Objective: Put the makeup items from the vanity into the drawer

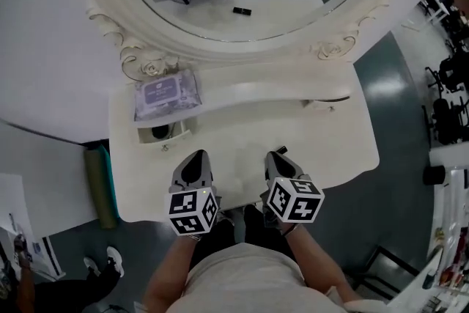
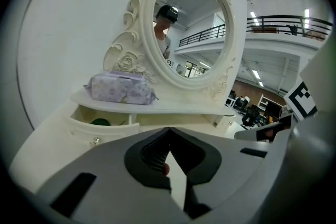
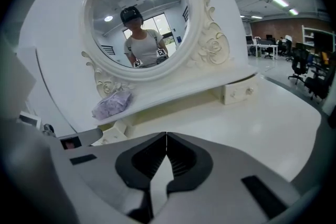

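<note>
Tongs on both sides hang low over the near edge of the white tabletop (image 1: 344,150), side by side and apart from each other. The left tongs (image 1: 196,156) (image 2: 169,131) are closed, tips meeting, and I see nothing gripped in them. The right tongs (image 1: 275,156) (image 3: 166,135) are closed too, and empty.

A purple pack (image 1: 167,93) (image 2: 121,87) (image 3: 112,104) lies flat on the raised shelf (image 1: 256,88) at its left end, just under the carved rim of the oval mirror (image 1: 220,26). Right below the pack, the drawer (image 1: 165,145) (image 2: 94,134) stands pulled partway out, and a dark green thing (image 1: 160,132) (image 2: 100,122) sits inside it; what it is I cannot tell. A second small drawer (image 1: 322,105) (image 3: 239,93) at the shelf's right end is pushed in. The mirror's reflection shows a small black thing (image 1: 242,11) lying on a white surface.
</note>
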Demonstrator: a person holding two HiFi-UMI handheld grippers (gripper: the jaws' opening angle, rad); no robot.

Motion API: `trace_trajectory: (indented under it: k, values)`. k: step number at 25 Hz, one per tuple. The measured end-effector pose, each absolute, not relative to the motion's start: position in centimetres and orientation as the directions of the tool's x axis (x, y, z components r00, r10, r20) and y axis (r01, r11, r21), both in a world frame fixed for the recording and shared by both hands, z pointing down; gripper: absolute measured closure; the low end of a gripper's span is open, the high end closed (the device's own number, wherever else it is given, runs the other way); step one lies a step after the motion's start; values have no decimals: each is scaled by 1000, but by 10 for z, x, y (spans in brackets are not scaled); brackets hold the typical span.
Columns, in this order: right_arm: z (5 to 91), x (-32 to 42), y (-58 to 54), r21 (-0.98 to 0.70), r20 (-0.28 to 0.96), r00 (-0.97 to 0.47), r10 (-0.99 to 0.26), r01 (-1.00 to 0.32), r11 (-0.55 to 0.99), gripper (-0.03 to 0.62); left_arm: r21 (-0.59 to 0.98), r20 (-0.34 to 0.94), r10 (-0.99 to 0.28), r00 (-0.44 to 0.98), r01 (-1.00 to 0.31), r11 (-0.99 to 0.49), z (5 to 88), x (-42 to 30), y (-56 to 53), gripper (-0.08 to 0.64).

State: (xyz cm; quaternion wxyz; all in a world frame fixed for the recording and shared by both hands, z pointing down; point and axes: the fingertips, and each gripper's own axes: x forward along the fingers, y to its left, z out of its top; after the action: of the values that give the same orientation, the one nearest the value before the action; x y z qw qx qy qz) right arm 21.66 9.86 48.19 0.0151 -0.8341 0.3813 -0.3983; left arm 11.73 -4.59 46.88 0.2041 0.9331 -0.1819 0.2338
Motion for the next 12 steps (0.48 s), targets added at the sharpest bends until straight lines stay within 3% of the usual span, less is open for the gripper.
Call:
trace_trajectory:
  k: [9, 12]
  values:
    - [525, 208, 127, -323, 715, 445, -539, -474, -819, 569, 301, 549, -85, 831, -292, -908, 500, 153, -29, 557]
    - [534, 205, 127, -327, 724, 451, -522, -442, -836, 525, 296, 557, -55, 829, -260, -919, 507, 156, -26, 557]
